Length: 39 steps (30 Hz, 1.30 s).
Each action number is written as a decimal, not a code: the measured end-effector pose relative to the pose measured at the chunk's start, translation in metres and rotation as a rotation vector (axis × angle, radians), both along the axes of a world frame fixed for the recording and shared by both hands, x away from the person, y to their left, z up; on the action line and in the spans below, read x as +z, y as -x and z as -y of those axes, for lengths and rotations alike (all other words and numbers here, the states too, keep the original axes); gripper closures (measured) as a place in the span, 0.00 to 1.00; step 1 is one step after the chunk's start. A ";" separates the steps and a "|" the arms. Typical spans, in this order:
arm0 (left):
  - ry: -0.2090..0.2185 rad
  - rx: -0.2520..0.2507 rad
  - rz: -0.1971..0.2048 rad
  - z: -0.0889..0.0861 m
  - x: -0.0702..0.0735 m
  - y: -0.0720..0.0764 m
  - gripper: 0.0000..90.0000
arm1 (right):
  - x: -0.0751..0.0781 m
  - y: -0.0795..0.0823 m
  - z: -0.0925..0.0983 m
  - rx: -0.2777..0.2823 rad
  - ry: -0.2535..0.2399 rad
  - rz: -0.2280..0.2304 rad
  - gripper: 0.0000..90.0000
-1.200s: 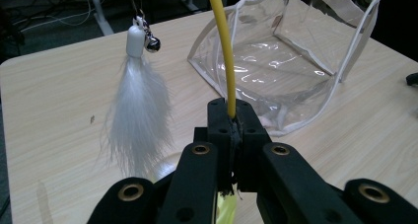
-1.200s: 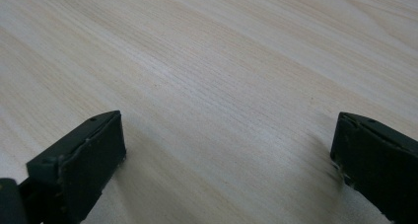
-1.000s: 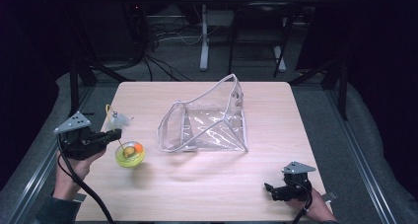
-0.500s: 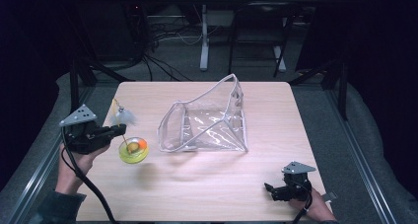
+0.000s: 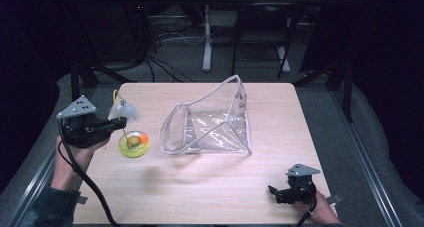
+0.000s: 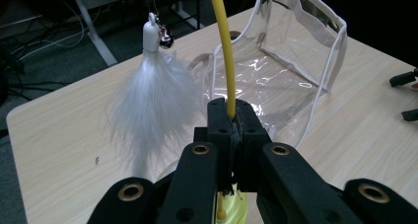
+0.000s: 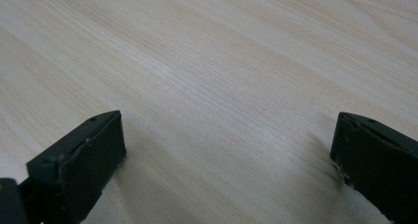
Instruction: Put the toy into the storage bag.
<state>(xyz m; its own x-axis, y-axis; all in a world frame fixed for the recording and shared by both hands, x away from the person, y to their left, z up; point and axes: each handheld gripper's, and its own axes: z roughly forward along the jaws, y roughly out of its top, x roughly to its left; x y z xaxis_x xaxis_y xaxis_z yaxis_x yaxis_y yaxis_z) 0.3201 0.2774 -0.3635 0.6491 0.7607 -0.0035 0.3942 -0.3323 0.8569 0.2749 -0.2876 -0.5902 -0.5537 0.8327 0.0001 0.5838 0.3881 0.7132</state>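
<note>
The table [image 5: 210,187] carries a clear pouch [image 5: 210,124] with white piping, standing open just ahead of the left gripper [image 5: 107,127] and a little to its right. It looks like thin vinyl: light, floppy, slick and easily dented. The piped rim [image 6: 325,17] is the stiffest part and probably the surest place to pinch it; the clear walls would likely crumple or slide between the pads.

The left gripper's jaws are pressed together on the yellow wand [image 6: 223,51] of a cat toy. The wand rises straight up from between the jaws and arcs over, so it seems springy, not rigid; a grip low on the wire, as here, gives the most control, though the tip will likely whip with any quick move. Below the jaws sits the toy's yellow-green base [image 5: 134,143], a small round dish on the table or just above it; the pictures do not settle which. It is small and probably light plastic.

A white feather tuft [image 6: 148,100] hangs from the wand's far end, above and left of the jaws, with a small bell [image 6: 166,35] at its cap. Both are featherweight, soft and fragile, poor places to grip.

The right gripper [image 5: 280,193] rests low on the table, well apart from everything, its jaws wide apart over bare wood.
</note>
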 end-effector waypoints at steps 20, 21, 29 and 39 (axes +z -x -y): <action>-0.006 -0.031 0.023 0.011 0.030 -0.016 0.98 | 0.000 0.000 0.000 -0.001 0.000 0.000 0.00; -0.006 -0.032 0.027 0.012 0.032 -0.016 0.98 | 0.000 0.000 0.000 -0.001 0.000 -0.002 0.00; -0.014 -0.048 0.045 0.021 0.043 -0.019 0.98 | 0.000 0.000 0.000 -0.001 0.000 -0.001 0.00; -0.013 -0.072 0.064 0.033 0.056 -0.028 0.98 | 0.000 0.000 0.000 -0.001 0.000 0.000 0.00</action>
<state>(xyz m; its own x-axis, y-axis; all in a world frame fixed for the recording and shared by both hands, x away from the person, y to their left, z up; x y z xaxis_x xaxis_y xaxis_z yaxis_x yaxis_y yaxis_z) 0.3485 0.2445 -0.3077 0.7007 0.7118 0.0491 0.3133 -0.3688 0.8752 0.2748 -0.2874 -0.5902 -0.5526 0.8335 0.0000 0.5844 0.3874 0.7130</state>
